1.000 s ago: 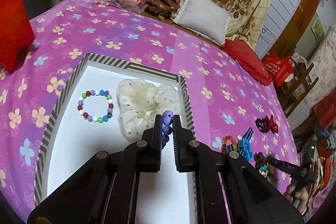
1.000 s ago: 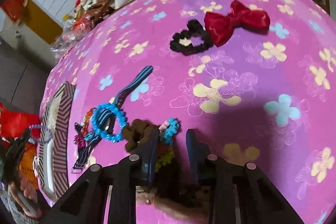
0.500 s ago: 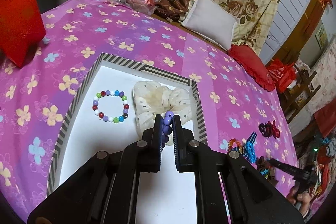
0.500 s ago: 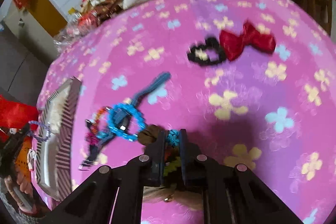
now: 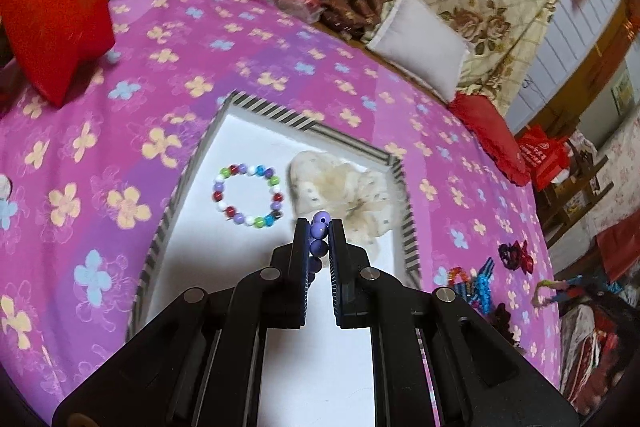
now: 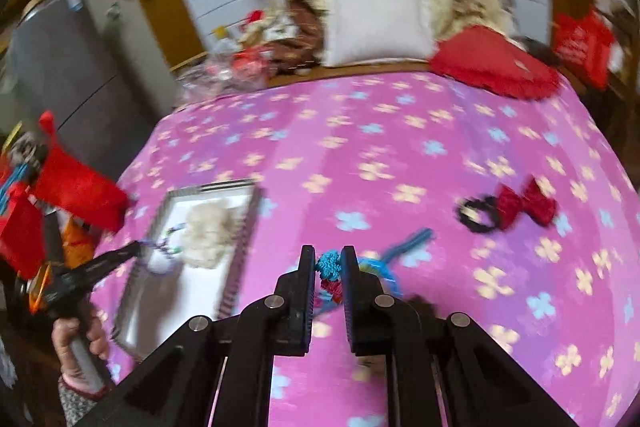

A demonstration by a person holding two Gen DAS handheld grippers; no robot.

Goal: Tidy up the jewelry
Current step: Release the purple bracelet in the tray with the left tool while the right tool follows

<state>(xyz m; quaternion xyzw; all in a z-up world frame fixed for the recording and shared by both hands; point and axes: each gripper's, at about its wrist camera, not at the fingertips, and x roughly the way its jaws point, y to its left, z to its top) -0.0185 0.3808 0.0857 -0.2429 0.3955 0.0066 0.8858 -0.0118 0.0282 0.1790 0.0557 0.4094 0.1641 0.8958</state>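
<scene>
My left gripper point(image 5: 319, 229) is shut on a purple bead bracelet point(image 5: 319, 230) and holds it above the white striped-rim tray point(image 5: 256, 107). In the tray lie a multicoloured bead bracelet point(image 5: 248, 195) and a cream scrunchie point(image 5: 344, 191). My right gripper point(image 6: 329, 267) is shut on a knotted blue and red woven bracelet point(image 6: 329, 263), lifted off the pink flowered cloth. The tray point(image 6: 132, 291) and the left gripper point(image 6: 138, 249) show at the left of the right wrist view.
A red bow with a black hair tie point(image 6: 508, 207) and a blue bracelet and clip point(image 6: 384, 263) lie on the cloth right of the tray. Pillows point(image 5: 420, 43) and clutter line the far edge. A red bag point(image 5: 56, 7) stands at left.
My right gripper has risen from the cloth with the woven bracelet and swung toward the tray. My left gripper has pulled back and up a little over the tray.
</scene>
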